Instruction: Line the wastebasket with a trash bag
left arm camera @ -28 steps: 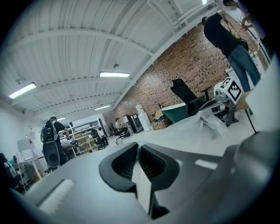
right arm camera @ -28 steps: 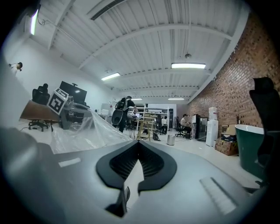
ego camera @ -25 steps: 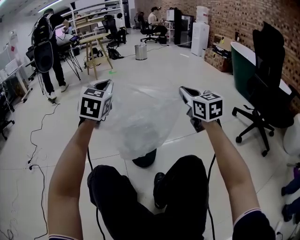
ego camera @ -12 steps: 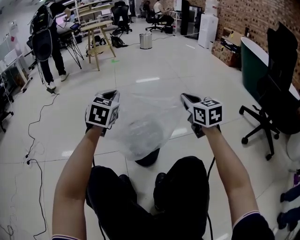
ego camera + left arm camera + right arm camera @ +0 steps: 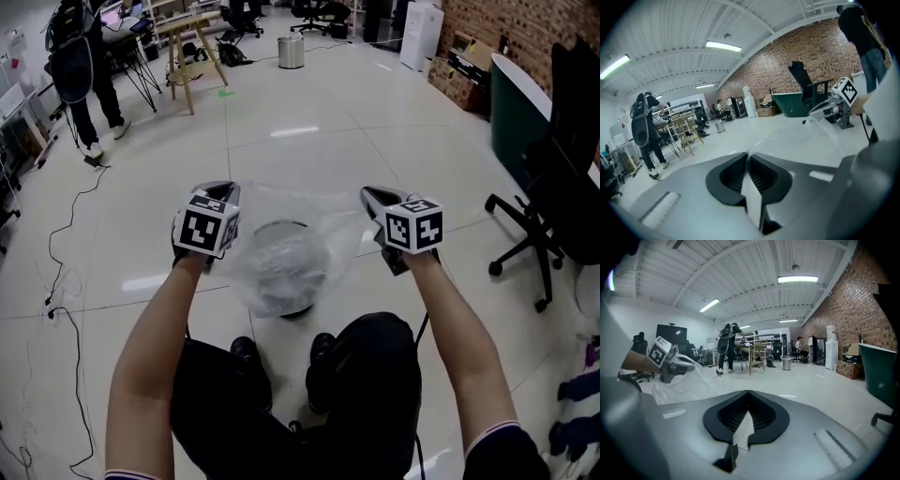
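Left gripper (image 5: 221, 188): jaws closed, pinching one edge of the bag.
Right gripper (image 5: 375, 197): jaws closed, pinching the opposite edge.
Trash bag (image 5: 302, 202): clear, spread between both grippers.
Wastebasket (image 5: 298, 309): on floor (image 5: 309, 112), directly beneath the bag.

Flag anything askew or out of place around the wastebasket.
Nothing stands out. The clear trash bag hangs spread between the left gripper and right gripper above the upright wastebasket; only loose cables trail over the floor at left.

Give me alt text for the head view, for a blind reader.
A person stretches a clear trash bag between the left gripper and right gripper, both shut on its rim, over a dark round wastebasket on the pale tiled floor by their feet.
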{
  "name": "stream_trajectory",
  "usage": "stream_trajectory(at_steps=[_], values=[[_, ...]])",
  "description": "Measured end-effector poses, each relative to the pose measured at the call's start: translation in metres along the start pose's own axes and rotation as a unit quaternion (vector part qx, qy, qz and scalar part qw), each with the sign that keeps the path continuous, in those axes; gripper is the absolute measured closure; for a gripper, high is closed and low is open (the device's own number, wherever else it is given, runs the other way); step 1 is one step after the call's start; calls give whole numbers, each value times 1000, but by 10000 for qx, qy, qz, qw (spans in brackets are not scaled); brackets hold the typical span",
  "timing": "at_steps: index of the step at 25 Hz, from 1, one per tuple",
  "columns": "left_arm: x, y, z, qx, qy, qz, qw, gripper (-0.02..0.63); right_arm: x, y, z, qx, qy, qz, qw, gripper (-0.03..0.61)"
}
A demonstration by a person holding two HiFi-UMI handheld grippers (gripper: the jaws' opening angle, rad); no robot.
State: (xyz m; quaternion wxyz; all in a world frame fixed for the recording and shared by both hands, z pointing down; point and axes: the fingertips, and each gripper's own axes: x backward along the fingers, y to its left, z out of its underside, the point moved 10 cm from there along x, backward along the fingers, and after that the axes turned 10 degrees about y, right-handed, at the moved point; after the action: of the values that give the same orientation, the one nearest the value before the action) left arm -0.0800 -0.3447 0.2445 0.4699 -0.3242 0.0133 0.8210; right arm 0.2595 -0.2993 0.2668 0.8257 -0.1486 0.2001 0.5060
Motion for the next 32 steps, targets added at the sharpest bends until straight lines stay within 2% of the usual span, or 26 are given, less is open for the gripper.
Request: stream_trajectory(at_steps=[10,18,25,32], values=[[-25,12,19,73,263,17,9996,603,-43,0,1,149,207,-61,9997,577],[-61,18,63,310,743,104,9967,603,-85,-4,36,66,619,-98,9980,577],[-101,15,98,347,1187,222,9921,603,-117,-13,65,12,906,-103,9958,577],[-136,13,119,431,1453,409,9876,603,-146,-26,93,-131,1175,-115,9929,577]])
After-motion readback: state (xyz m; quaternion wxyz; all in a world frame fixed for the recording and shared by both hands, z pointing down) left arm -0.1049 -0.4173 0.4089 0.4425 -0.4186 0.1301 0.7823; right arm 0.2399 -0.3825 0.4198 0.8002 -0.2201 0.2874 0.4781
